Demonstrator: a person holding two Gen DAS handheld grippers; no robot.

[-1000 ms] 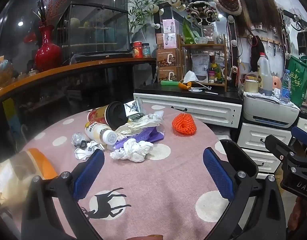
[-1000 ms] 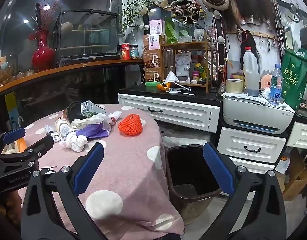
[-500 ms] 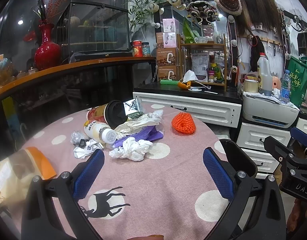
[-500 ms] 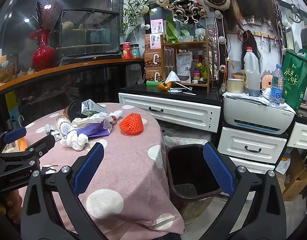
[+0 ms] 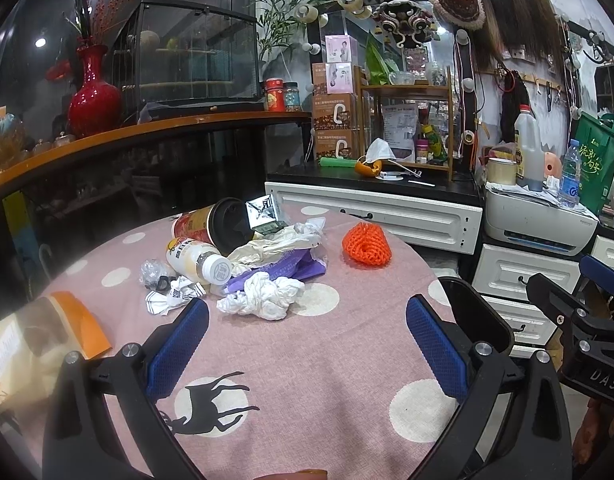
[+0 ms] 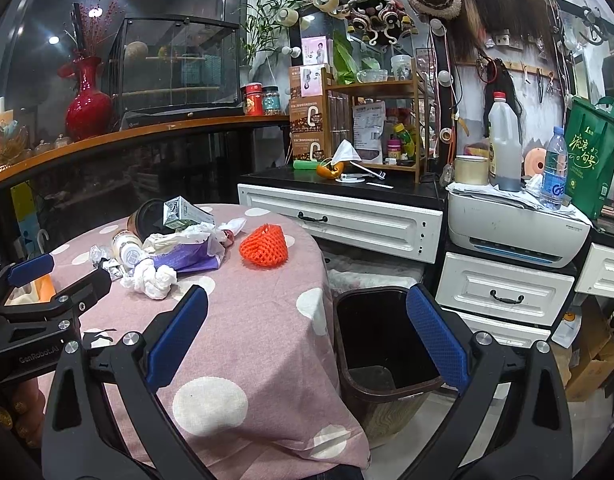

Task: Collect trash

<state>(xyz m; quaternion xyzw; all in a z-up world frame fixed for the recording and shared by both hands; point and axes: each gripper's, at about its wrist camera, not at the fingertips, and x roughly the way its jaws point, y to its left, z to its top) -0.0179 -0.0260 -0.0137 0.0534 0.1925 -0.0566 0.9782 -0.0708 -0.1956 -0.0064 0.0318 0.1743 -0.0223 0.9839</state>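
Observation:
Trash lies in a heap on the round table's pink cloth (image 5: pixel 291 364): a crumpled white tissue (image 5: pixel 263 294), purple wrapper (image 5: pixel 291 268), tipped paper cup with black lid (image 5: pixel 217 226), small white bottle (image 5: pixel 199 262), silver-green carton (image 5: pixel 263 212) and orange foam net (image 5: pixel 367 244). My left gripper (image 5: pixel 307 344) hovers open just short of the tissue, holding nothing. My right gripper (image 6: pixel 307 336) is open and empty above the table's right edge and the dark bin (image 6: pixel 381 344). The orange net (image 6: pixel 265 246) and tissue (image 6: pixel 153 278) show in the right wrist view too.
An orange-edged paper bag (image 5: pixel 35 340) lies at the table's left. White drawers (image 6: pixel 339 224) and a printer (image 6: pixel 515 224) stand behind the bin. A dark counter with a red vase (image 5: pixel 93 96) curves behind the table. A cardboard box (image 6: pixel 591 360) sits on the floor, right.
Both grippers have eased slightly forward toward the trash heap, which looks a little nearer. Nothing has been taken hold of, and the jaws stay wide.

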